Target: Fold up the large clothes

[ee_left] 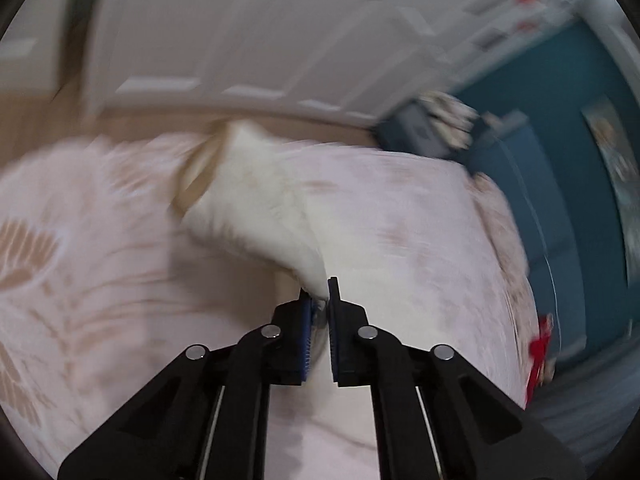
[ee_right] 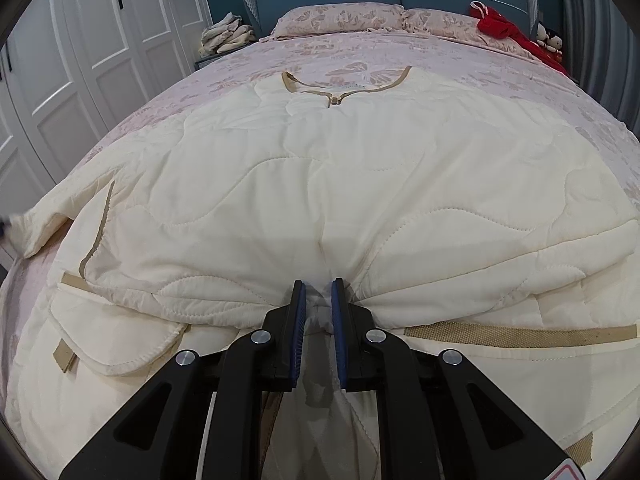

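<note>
On pink bedspread [ee_right: 400, 52]: cream quilted jacket [ee_right: 320, 168], hem folded up. Right gripper [ee_right: 319, 300] pinches hem; left gripper [ee_left: 319, 300] pinches sleeve [ee_left: 256, 200]. Step: sleeve fold. Next, likely: lay sleeve across body.

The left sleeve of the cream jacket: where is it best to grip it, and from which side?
Probably the cuff end of the sleeve, from the jacket's outer left side. It sticks out past the body on the bed with a free edge, so thin fabric fits between the fingers. The left gripper seems to pinch such a cream end already.
</note>
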Available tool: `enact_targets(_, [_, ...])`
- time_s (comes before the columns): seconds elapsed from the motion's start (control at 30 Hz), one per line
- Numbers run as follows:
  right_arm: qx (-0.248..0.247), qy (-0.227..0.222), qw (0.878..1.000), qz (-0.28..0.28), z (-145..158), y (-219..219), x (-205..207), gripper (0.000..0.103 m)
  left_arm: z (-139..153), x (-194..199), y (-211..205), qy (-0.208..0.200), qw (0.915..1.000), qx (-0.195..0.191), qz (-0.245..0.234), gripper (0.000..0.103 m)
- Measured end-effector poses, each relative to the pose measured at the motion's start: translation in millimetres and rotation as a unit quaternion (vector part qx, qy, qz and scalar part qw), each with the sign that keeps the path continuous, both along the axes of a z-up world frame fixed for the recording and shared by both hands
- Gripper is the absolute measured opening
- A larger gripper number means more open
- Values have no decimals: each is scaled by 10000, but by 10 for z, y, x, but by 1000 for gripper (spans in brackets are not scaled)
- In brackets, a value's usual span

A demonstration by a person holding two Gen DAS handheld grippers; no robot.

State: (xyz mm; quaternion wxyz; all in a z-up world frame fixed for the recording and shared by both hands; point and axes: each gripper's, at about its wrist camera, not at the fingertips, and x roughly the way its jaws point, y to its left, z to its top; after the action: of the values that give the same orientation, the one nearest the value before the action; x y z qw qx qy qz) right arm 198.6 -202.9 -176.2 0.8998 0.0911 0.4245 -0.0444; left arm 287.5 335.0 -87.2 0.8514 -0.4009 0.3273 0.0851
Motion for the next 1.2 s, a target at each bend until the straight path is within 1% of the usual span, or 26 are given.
enact_targets(0.1, [2, -8, 10000, -4, 0, -4, -2, 10, 625, 103, -575, -537, 9947, 444, -758, 5])
enact_targets(0.13, [5, -5, 10000, -3, 0, -3, -1, 10, 825, 117, -796, -720, 9907, 564, -1011, 5])
enact_targets(0.2, [42, -5, 10000, -3, 9, -8, -7, 11, 1261, 106, -1383, -1145, 9771, 742, -1635, 5])
enact_targets(0.23, [72, -10, 10000, -8, 27, -14, -13, 11, 1444, 85, -1688, -1325, 9690, 782, -1934, 5])
enact_targets(0.3, [175, -30, 9998, -64, 133, -39, -69, 14, 1763, 3, -2412, -1655, 9479, 765, -2613, 5])
enact_targets(0.33, [263, -45, 9996, -120, 191, -64, -126, 18, 1851, -36, -2752, -1752, 9375, 711, -2922, 5])
enact_targets(0.37, [406, -126, 9988, -253, 281, -110, -257, 26, 1905, -89, -2978, -1796, 9289, 662, -3169, 5])
enact_targets(0.4, [498, -201, 9980, -334, 340, -145, -358, 34, 1941, -168, -3311, -1802, 9171, 625, -3502, 5])
enact_targets(0.43, [602, -288, 9970, -401, 406, -196, -490, 37, 1932, -235, -3599, -1789, 9063, 609, -3780, 5])
enact_targets(0.5, [655, -358, 9958, -526, 507, -312, -767, 38, 1825, -302, -4041, -1670, 8938, 634, -4112, 6])
enact_targets(0.53, [646, -359, 9955, -593, 534, -366, -878, 39, 1646, -361, -4349, -1446, 8871, 631, -4337, 6])
enact_targets(0.6, [697, -293, 9942, -762, 560, -513, -1109, 41, 1358, -421, -4657, -1070, 8821, 621, -4546, 8])
enact_targets(0.63, [737, -246, 9931, -878, 561, -601, -1225, 41, 1098, -455, -4842, -765, 8793, 572, -4667, 8])
enact_targets(0.67, [769, -200, 9920, -977, 557, -678, -1329, 44, 938, -467, -4912, -585, 8775, 533, -4730, 14])
enact_targets(0.7, [757, -150, 9914, -1059, 552, -737, -1407, 45, 705, -502, -4986, -318, 8753, 429, -4806, 25])
enact_targets(0.73, [706, -114, 9909, -1142, 553, -787, -1479, 46, 494, -536, -5023, -67, 8754, 308, -4824, 34])
enact_targets(0.77, [657, -102, 9905, -1207, 557, -827, -1540, 47, 368, -528, -4958, 96, 8792, 216, -4758, 54])
enact_targets(0.8, [632, -97, 9902, -1238, 557, -875, -1564, 50, 229, -580, -4836, 236, 8871, 103, -4609, 62])
enact_targets(0.83, [607, -101, 9901, -1264, 567, -899, -1601, 50, 157, -619, -4735, 252, 8938, -104, -4476, 63])
enact_targets(0.9, [603, -137, 9900, -1265, 590, -932, -1634, 53, 125, -666, -4570, 258, 9008, -473, -4308, 73])
enact_targets(0.93, [621, -170, 9900, -1254, 607, -944, -1626, 55, 148, -679, -4363, 188, 9080, -692, -4127, 74])
enact_targets(0.97, [660, -208, 9899, -1239, 628, -960, -1600, 56, 162, -649, -4236, 135, 9121, -772, -4024, 77])
enact_targets(1.0, [713, -241, 9896, -1225, 643, -977, -1587, 57, 202, -614, -3995, 28, 9212, -853, -3795, 79])
enact_targets(1.07, [879, -337, 9879, -1234, 694, -1031, -1472, 57, 242, -482, -3618, -10, 9349, -760, -3466, 79])
enact_targets(1.13, [1006, -445, 9856, -1281, 737, -1062, -1392, 60, 230, -314, -3202, 105, 9487, -695, -3083, 79])
enact_targets(1.2, [1135, -496, 9819, -1433, 748, -1128, -1237, 63, 92, -132, -2801, 305, 9568, -930, -2737, 79])
